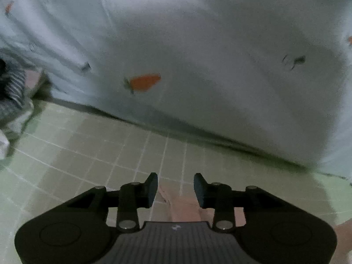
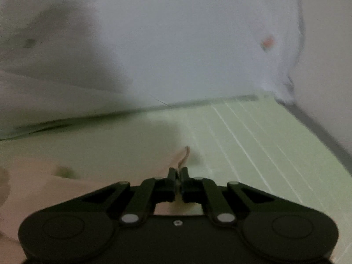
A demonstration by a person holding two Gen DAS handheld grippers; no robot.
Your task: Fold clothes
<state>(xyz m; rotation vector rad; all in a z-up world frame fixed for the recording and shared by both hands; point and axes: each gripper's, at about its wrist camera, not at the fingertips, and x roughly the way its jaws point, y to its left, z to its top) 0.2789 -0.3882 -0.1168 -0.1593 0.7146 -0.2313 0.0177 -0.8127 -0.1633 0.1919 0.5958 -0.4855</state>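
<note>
1. White sheet [image 1: 220, 44] with small orange carrot prints fills the far side of both views and ends in a long edge lying on the green grid mat [image 1: 99, 154]. Judged bedding or a backdrop, not the item being folded.
2. Green mat: bare squares open between the sheet edge and both grippers, so there is room to carry a fold forward; in the right view the mat's right border runs close against the white cloth.
3. Pink garment [image 2: 44, 187] lies low on the mat, nearest the hands, partly under both tools.
4. Striped grey clothing [image 1: 13, 83] sits heaped at the far left, well apart.
5. Right gripper [image 2: 178, 176]: clenched on a thin edge of the pink garment, which sticks out past the tips.
6. Left gripper [image 1: 176, 187]: jaws apart, nothing pinched; pink cloth shows below the gap.
7. Advice: re-grip the left corner before lifting, keep both corners level, stop short of the sheet edge.
</note>
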